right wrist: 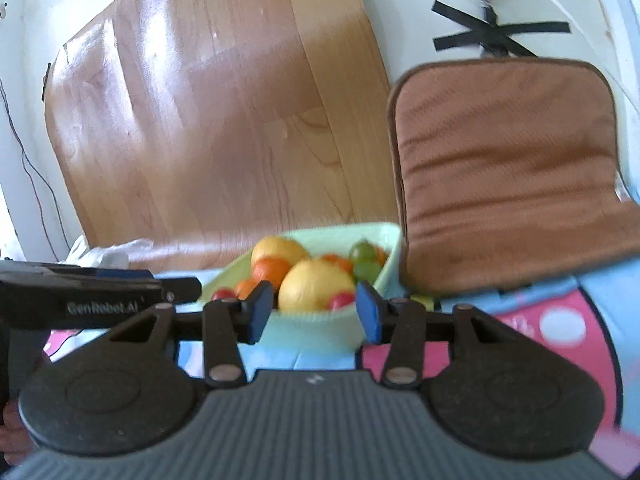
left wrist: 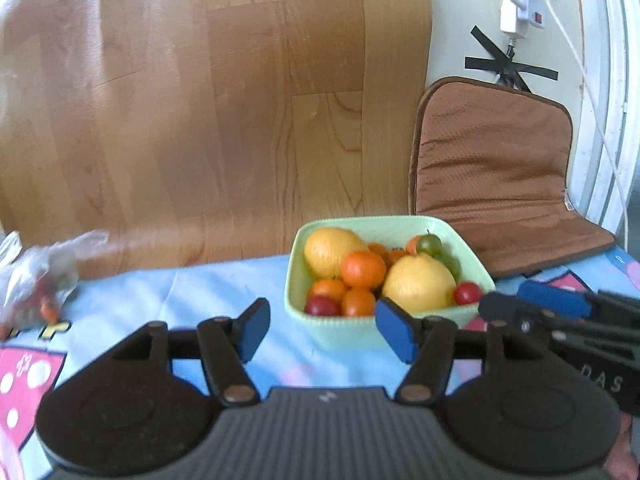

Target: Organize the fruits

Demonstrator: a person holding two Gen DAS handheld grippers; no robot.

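Left tongs: blue pads wide apart, nothing between them, held low over the blue-and-pink cloth on the counter, just short of the bowl. Right tongs: pads also apart, empty, aimed at the near wall of the same bowl; seen side-on at the right edge of the left wrist view, close beside the bowl's right corner.

Pale green square bowl standing on the cloth, near the middle of the counter, filled with fruit: two big yellow citrus, several small oranges, red cherry tomatoes along the near side, green grapes toward the back. Clear plastic bag lying well apart to the left, with small red and orange fruit inside, blurred. Brown cushion propped against the wall just behind and right of the bowl. Wood-grain board leaning upright behind the counter. White power strip on the wall, black tape crossed below it.
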